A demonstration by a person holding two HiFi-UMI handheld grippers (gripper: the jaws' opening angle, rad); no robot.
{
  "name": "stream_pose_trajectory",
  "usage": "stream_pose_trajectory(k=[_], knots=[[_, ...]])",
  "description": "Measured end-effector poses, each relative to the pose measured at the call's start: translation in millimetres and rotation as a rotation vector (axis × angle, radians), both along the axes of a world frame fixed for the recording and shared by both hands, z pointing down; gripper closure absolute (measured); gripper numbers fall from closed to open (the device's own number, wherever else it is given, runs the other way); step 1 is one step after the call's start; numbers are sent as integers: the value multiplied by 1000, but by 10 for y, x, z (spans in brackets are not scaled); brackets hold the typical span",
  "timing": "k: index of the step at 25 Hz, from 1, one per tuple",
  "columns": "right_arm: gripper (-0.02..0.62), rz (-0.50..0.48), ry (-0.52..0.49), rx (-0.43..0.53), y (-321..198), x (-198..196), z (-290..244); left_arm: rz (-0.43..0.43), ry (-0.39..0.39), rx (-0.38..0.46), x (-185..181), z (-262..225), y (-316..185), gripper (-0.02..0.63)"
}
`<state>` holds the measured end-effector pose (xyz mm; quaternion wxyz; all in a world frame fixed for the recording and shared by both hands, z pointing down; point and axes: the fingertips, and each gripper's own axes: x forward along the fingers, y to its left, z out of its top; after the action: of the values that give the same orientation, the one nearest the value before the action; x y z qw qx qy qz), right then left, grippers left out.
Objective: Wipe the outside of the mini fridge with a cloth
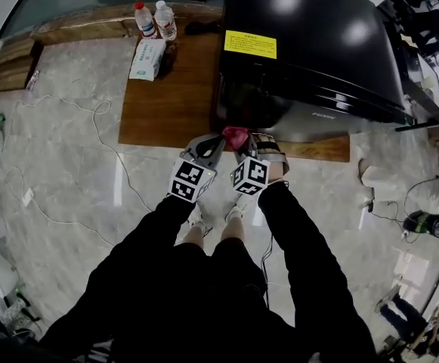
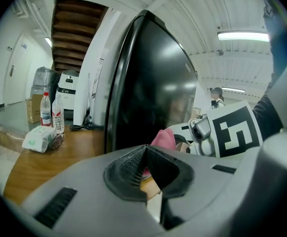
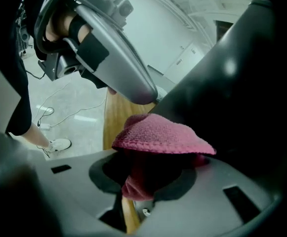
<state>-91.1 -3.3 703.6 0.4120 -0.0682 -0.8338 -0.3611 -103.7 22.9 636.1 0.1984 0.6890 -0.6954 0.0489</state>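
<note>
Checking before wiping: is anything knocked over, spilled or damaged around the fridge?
Nothing stands out. The mini fridge stands upright on the wooden platform, both water bottles are upright, and the pink cloth sits clamped in the right gripper.

Two water bottles, tissue pack, wooden platform, white cable on marble floor

Yellow label atop mini fridge, print too small to read, pale brand mark on its front edge, illegible
</note>
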Motion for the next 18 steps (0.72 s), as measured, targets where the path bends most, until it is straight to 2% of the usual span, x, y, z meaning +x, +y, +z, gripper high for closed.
stream_pose_trajectory(k=[5, 12, 15, 18], knots=[[474, 12, 71, -38, -3, 20, 470, -23, 38, -63, -6, 380, 19, 601], [472, 37, 142, -79, -17, 46, 946, -44, 49, -91, 12, 507, 116, 601], [471, 53, 146, -117, 3, 23, 1017, -47, 48, -89, 0, 487, 165, 601], [469, 67, 110, -139, 15, 54, 860, -54, 48, -89, -9, 390, 217, 601]])
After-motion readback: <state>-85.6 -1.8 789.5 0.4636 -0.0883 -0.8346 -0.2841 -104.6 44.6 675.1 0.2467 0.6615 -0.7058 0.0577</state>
